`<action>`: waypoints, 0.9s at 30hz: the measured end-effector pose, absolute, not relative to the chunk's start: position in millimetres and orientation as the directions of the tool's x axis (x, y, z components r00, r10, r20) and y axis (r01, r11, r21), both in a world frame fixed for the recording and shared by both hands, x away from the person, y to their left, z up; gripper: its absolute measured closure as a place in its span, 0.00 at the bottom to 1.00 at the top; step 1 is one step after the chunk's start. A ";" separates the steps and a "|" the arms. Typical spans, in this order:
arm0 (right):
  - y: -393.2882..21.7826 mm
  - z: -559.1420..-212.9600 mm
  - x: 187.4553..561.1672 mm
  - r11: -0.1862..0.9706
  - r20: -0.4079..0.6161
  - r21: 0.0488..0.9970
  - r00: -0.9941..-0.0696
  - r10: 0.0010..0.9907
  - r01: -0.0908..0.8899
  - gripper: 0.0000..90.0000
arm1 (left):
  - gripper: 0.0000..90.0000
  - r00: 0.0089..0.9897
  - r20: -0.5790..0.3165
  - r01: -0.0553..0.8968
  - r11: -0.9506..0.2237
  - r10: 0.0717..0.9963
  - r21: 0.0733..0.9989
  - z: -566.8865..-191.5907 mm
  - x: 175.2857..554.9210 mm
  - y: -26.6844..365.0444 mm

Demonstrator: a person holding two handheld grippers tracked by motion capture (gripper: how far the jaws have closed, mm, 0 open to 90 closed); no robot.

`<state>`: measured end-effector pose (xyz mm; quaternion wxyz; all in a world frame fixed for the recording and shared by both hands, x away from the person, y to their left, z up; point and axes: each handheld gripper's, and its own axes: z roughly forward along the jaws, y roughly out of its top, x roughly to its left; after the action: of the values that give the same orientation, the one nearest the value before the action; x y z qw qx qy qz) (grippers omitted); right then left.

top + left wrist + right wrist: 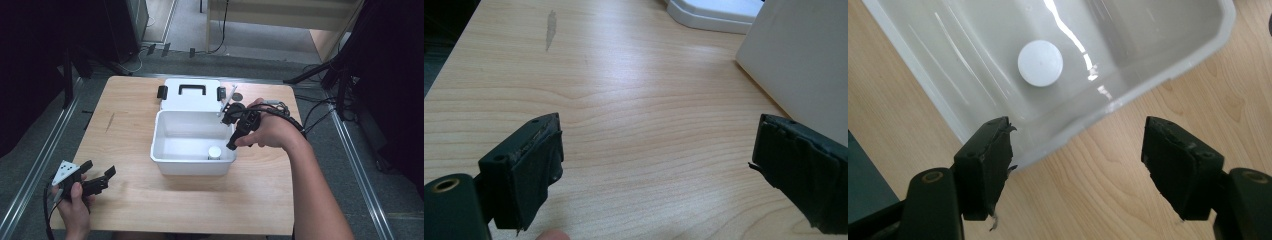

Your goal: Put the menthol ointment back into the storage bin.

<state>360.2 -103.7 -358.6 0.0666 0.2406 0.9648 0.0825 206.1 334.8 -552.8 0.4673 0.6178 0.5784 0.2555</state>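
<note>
The wooden surface (pixel 150 200) fills the middle of the high view, with grey floor around it. At its centre sits a white box (pixel 165 142), open at the top, and its lid (pixel 192 102) lies flat just behind it toward the upper middle of the frame, black handle and two black clips facing up. In the left gripper view the box's wall (pixel 804 55) stands at the upper right and a corner of the lid (pixel 719 12) shows at the top edge.

Inside the box, in the lower right corner of its floor in the high view, stands a small white cap-shaped round piece (pixel 214 152). In the right gripper view the same round piece (pixel 1040 63) lies on the box floor in the upper middle of the frame, apart from the jaws.

The right hand-held gripper (pixel 233 145) hangs over the box's right rim in the high view, pointing down and left. In its own view the right hand-held gripper (pixel 1075 160) has its jaws spread, with nothing between them but the box rim and bare wood.

The left hand-held gripper (pixel 100 171) rests low at the lower left of the high view, near the surface's edge, well apart from the box. In its own view the left hand-held gripper (pixel 656 155) is wide, with bare wood between the jaws.
</note>
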 end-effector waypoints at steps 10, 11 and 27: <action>-131.3 -360.4 355.4 0.854 -0.085 0.193 -0.859 0.504 0.483 0.32 | 0.08 0.200 -0.225 0.478 0.105 0.954 0.872 -552.7 206.2 334.3; -133.8 -360.9 354.9 0.852 -0.084 0.195 -0.857 0.508 0.486 0.32 | 0.08 0.201 -0.224 0.478 0.105 0.954 0.872 -552.7 206.2 334.3; -184.5 -391.3 346.2 0.803 -0.041 0.196 -0.813 0.581 0.563 0.32 | 0.08 0.199 -0.215 0.480 0.097 0.956 0.872 -552.6 206.1 333.8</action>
<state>346.2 -184.5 -391.3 0.0496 0.3017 0.9481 0.0878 206.1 333.8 -552.6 0.4627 0.6208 0.5781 0.2573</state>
